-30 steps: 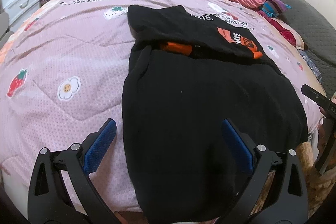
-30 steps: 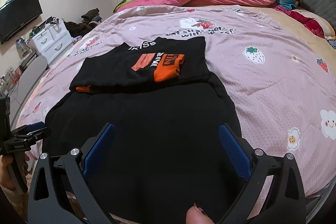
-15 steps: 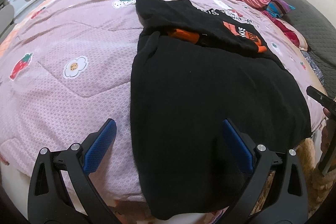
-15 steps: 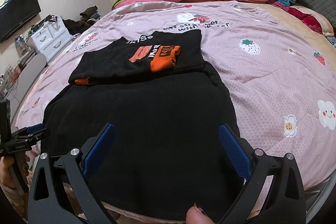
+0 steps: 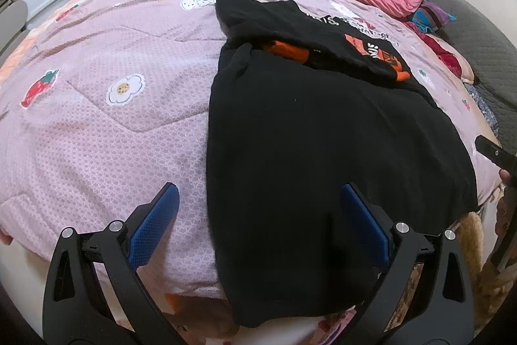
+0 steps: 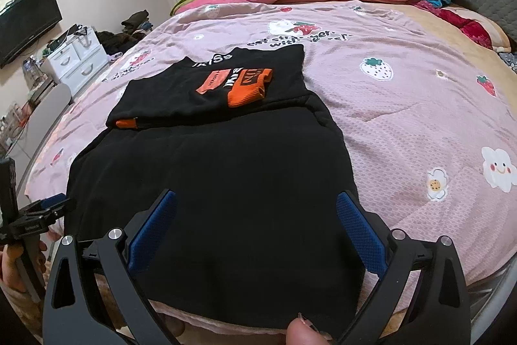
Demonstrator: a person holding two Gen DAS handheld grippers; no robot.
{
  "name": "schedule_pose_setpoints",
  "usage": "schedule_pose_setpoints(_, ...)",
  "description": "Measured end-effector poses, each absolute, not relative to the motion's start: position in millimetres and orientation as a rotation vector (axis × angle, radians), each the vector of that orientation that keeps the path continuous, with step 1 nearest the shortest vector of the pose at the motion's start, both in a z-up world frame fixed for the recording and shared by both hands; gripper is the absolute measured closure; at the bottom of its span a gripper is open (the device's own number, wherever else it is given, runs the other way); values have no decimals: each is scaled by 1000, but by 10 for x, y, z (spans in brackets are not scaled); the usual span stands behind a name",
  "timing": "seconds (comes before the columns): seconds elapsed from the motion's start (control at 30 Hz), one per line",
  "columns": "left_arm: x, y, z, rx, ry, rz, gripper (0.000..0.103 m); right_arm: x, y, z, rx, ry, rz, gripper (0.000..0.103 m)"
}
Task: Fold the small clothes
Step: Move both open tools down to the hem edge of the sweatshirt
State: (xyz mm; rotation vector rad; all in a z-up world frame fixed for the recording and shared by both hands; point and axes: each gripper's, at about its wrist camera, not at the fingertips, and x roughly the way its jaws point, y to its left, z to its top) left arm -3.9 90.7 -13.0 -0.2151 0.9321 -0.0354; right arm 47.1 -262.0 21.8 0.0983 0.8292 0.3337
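Left wrist view: the left gripper (image 5: 257, 212) has its fingers spread wide, gripping nothing, above the black garment (image 5: 323, 157) on the bed (image 5: 97, 125); its near hem drops out of sight. The right gripper (image 6: 257, 222) gapes likewise, empty; the folded top's (image 6: 226, 86) lettering is unreadable.

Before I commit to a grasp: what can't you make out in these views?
- Black garment near hem: left wrist view, hangs over the bed edge, out of sight.
- Orange cuff: mostly tucked under the folded top.
- Left gripper: right wrist view, cut by the frame edge.
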Motion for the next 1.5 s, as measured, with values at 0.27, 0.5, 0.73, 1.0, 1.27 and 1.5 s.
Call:
schedule_pose_setpoints(0.27, -104, 929, -171, -242, 933, -30, 9, 423, -2699, 223, 85, 837, 316, 5)
schedule_pose_setpoints(0.5, -197, 929, -234, -256, 940, -28, 9, 376, -2748, 190, 82, 845, 302, 5)
schedule_pose_setpoints(0.73, -268, 930, -274, -274, 939, -36, 9, 316, -2752, 137, 54, 862, 291, 5)
schedule_pose_setpoints(1.0, -374, 1069, -270, -401, 910, -99, 10, 230, -2838, 41, 34, 887, 266, 5)
schedule_pose_setpoints(1.27, -369, 986, -300, -409, 930, -165, 48, 167, -2948, -33, 47, 908, 242, 5)
schedule_pose_setpoints(1.5, -401, 975, -381, -405, 944, -135, 46, 112, -3026, -84, 69, 934, 263, 5)
